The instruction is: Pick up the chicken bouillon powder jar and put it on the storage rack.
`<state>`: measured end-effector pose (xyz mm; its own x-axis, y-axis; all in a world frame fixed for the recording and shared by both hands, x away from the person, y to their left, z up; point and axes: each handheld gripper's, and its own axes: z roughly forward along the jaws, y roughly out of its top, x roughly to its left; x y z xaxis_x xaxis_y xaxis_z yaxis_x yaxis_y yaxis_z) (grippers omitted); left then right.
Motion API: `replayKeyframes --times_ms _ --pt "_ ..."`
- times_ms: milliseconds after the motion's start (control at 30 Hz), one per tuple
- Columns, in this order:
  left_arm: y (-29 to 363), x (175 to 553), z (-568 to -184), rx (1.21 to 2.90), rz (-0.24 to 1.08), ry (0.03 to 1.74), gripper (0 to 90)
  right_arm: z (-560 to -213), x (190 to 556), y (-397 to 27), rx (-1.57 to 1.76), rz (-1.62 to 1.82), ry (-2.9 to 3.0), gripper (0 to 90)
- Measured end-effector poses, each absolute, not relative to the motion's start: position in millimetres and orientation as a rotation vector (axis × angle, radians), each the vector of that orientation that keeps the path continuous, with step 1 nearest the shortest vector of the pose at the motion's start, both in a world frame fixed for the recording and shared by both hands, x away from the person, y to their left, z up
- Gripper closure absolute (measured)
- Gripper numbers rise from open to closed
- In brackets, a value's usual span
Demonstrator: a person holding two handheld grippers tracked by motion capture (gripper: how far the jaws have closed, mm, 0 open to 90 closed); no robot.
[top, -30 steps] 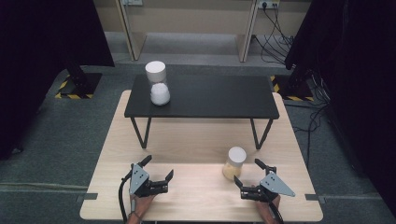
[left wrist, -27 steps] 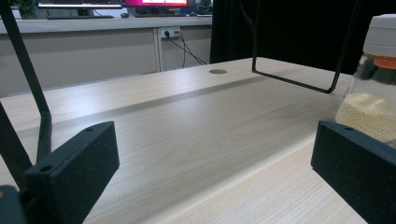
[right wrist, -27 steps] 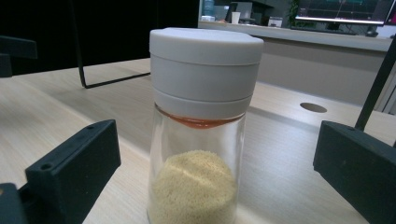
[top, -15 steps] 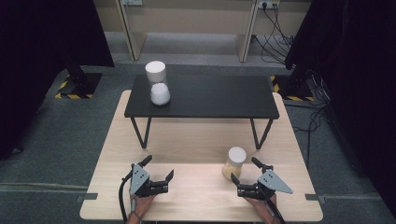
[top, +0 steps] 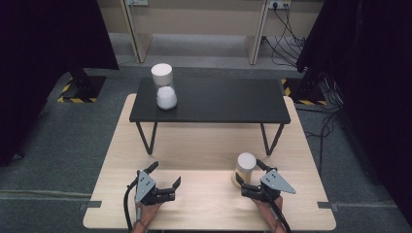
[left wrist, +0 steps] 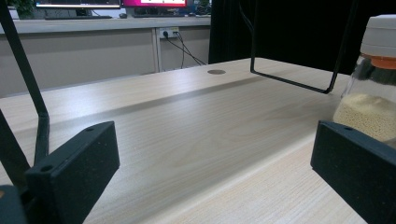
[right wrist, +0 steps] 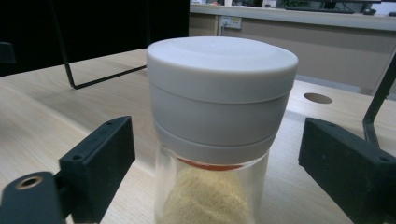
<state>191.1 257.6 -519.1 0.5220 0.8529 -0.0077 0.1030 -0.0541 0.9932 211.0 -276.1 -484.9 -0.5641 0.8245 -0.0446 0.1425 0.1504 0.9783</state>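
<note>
The jar stands upright on the pale wooden bench, lower right of centre in the high view, directly ahead of the right hand-held gripper. Its long axis is vertical, so the black jaws meet it side-on at the level where lid joins glass. In the right gripper view the jar sits squarely between the two jaws with a gap of bench showing on either side; the jaws have just been closing around it, yet the pads do not press on it at this moment. The coming move turns on that last narrowing being even, so the jar is not nudged sideways.

The right hand is plainly the nearer one. The left hand-held gripper rests low at the lower left of the high view, jaws spread wide with nothing between them, well apart from the jar, which appears at the right edge of the left gripper view.

The jar is clear glass, round, half filled with a fine yellowish grain, topped by a broad matte off-white lid with stepped rings and a thin orange band beneath. A similar jar of white contents stands on the dark low table with thin metal legs, upper left.
</note>
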Motion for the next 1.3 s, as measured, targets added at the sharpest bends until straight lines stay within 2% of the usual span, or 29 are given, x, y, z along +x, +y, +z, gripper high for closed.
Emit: replayKeyframes --times_ms 567,867,1300 --pt "257 191 -519 1.529 0.761 0.849 0.7 -486 214 -261 0.955 1.428 1.815 23.4" --pt "256 191 -519 1.530 0.762 0.847 0.9 -485 215 -260 0.958 1.435 1.816 33.7" --pt "256 191 -518 1.540 0.763 0.836 1.0 -475 214 -258 0.982 1.454 1.838 34.9"
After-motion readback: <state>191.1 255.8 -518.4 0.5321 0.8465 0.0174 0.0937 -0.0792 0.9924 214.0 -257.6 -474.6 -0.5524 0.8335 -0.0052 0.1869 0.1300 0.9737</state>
